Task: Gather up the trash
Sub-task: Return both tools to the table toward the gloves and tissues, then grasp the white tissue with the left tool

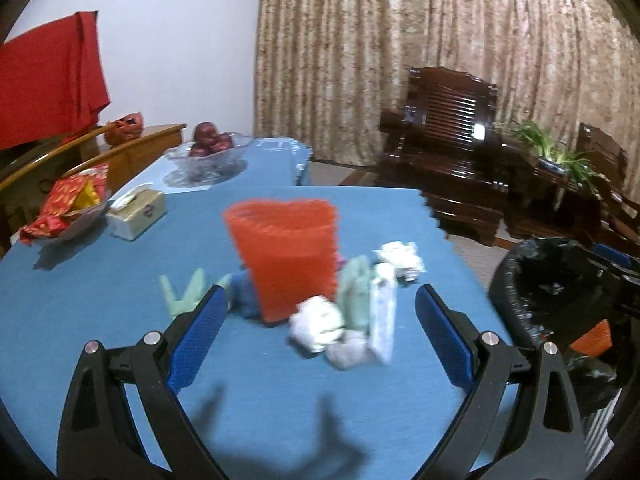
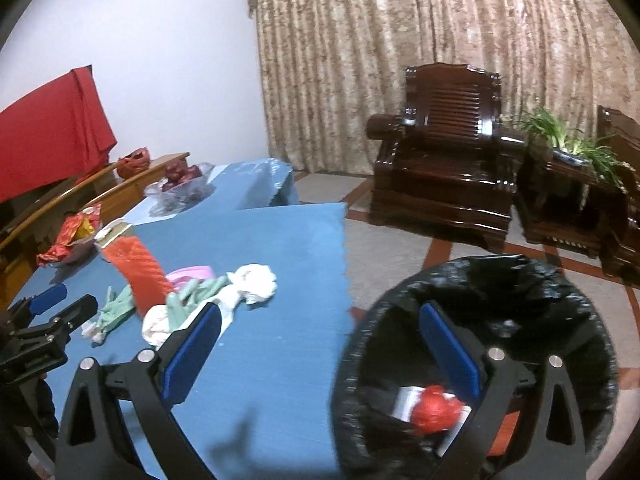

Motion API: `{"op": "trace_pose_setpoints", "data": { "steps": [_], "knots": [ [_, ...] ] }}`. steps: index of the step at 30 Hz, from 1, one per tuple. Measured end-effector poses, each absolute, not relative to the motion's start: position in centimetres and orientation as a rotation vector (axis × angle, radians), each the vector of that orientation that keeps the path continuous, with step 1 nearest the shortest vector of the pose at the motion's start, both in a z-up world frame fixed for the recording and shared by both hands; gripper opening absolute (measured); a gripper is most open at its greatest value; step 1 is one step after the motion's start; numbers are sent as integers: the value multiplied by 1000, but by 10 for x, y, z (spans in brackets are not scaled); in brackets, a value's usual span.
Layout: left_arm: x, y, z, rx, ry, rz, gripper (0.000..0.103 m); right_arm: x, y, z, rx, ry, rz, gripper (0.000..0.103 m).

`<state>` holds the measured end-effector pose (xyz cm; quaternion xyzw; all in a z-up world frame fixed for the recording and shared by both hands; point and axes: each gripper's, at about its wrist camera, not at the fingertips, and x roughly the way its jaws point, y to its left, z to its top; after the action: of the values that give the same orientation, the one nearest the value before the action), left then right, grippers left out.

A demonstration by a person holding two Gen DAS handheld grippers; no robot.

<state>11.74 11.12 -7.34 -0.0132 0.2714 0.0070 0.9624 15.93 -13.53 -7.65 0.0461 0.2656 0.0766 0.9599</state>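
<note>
A pile of trash lies on the blue table (image 1: 120,280): a red mesh bag (image 1: 288,256), crumpled white paper (image 1: 316,322), green wrappers (image 1: 182,290) and a second white wad (image 1: 400,260). My left gripper (image 1: 320,334) is open and empty, just in front of the pile. My right gripper (image 2: 320,346) is open and empty, its right finger over the black-lined trash bin (image 2: 560,292). Red and white trash (image 2: 434,404) lies inside the bin. The pile also shows in the right wrist view (image 2: 252,280), and the left gripper (image 2: 48,320) at far left.
On the table's far left stand a tissue box (image 1: 138,212), a dish of red packets (image 1: 68,208) and a glass bowl of apples (image 1: 208,152). The bin (image 1: 560,292) stands off the table's right edge. Dark wooden armchairs (image 2: 444,160) and a plant (image 2: 568,144) are beyond.
</note>
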Motion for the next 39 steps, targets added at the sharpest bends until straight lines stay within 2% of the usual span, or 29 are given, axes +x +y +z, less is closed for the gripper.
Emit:
{"op": "trace_pose_setpoints", "data": {
  "steps": [15,19,30,35,39],
  "knots": [
    [128,212,-116,-56,636,203,92,188,-56,-115,42,611,223,97],
    [136,229,-131,-84,676,221,85,194,-44,-123,26,626,226,97],
    [161,247,-163,-121,774,217,78,208,-31,-141,1,663,221,97],
    [174,249,-173,-130,827,196,65,212,-19,-151,-13,688,238,97],
    [182,245,-180,-127,870,165,48,214,-9,-157,-14,709,254,97]
  ]
}}
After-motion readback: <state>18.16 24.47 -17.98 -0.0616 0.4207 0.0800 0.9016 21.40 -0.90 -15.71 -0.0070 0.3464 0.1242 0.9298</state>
